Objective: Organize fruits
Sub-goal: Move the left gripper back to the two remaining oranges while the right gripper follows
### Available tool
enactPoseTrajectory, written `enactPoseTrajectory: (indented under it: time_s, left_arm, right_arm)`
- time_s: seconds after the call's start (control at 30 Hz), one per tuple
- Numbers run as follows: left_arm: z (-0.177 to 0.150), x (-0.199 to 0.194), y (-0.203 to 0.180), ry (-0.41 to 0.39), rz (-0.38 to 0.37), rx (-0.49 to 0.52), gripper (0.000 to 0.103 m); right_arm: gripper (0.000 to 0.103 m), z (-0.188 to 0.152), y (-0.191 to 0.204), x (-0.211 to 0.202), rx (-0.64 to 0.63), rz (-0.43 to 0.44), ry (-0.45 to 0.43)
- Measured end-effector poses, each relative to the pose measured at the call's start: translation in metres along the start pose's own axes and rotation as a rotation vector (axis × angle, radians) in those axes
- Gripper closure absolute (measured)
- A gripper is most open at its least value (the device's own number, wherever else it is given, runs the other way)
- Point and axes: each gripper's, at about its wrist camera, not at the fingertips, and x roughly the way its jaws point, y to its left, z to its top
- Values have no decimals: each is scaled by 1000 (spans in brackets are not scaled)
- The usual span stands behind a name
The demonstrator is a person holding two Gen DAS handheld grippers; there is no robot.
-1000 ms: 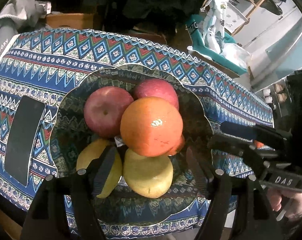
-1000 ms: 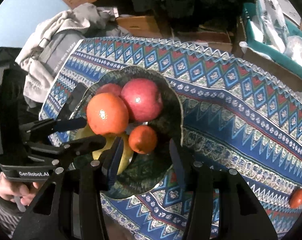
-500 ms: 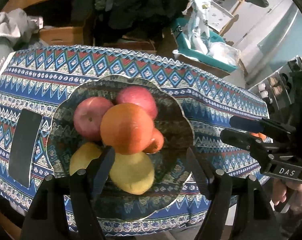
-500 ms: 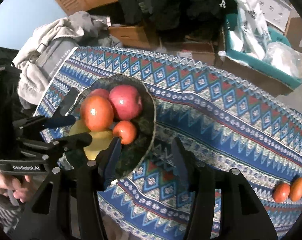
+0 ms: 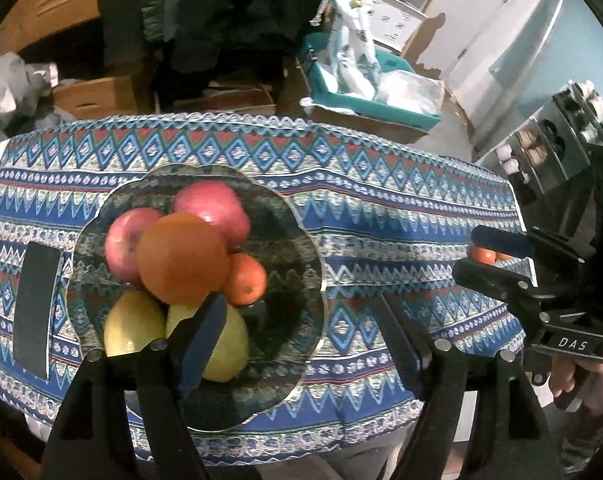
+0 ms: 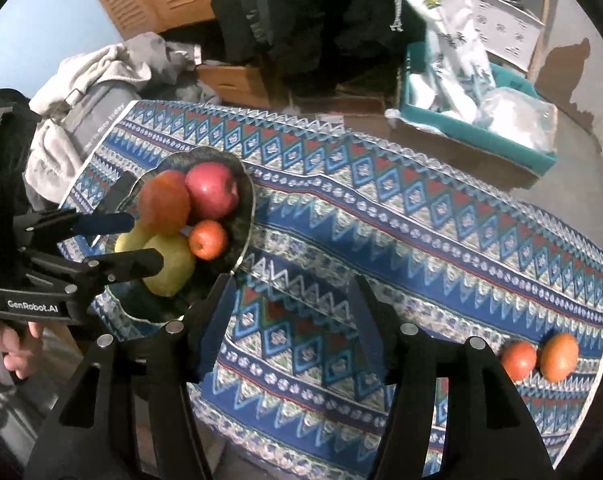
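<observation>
A patterned bowl (image 5: pixel 301 216) (image 6: pixel 247 200) on the blue cloth holds two red apples (image 5: pixel 217 204), a big orange (image 5: pixel 181 260) (image 6: pixel 163 202), a small tangerine (image 5: pixel 247 280) (image 6: pixel 207 240) and two yellow pears (image 5: pixel 135 326) (image 6: pixel 169 268). Two more tangerines (image 6: pixel 519 360) (image 6: pixel 559 356) lie near the table's right end. My left gripper (image 5: pixel 301 340) (image 6: pixel 129 240) is open and empty above the bowl's near side. My right gripper (image 6: pixel 289 328) (image 5: pixel 467 254) is open and empty over the bare cloth right of the bowl.
A black phone-like slab (image 5: pixel 35 308) lies left of the bowl. A teal bin with plastic bags (image 6: pixel 477 120), cardboard boxes (image 6: pixel 237 80) and a pile of grey clothes (image 6: pixel 85 92) stand beyond the table's far edge.
Both grippers have pulled back and up from the bowl, so more of the table shows. The right gripper has swung right, and the two loose tangerines have come into its view.
</observation>
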Motion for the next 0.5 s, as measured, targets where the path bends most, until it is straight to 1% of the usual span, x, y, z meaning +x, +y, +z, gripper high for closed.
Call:
enactPoseTrajectory:
  time_s: [0.1, 0.3, 0.5]
  left_arm:
    - [0, -4, -17, -16, 10, 38, 25]
    - [-3, -10, -53, -38, 20, 123, 23]
    - [-6, -3, -87, -18, 21, 195, 23]
  right_arm:
    - [44, -7, -11, -9, 22, 13, -11]
    - [43, -21, -34, -26, 57, -6, -33]
    - [43, -35, -60, -43, 90, -33, -56]
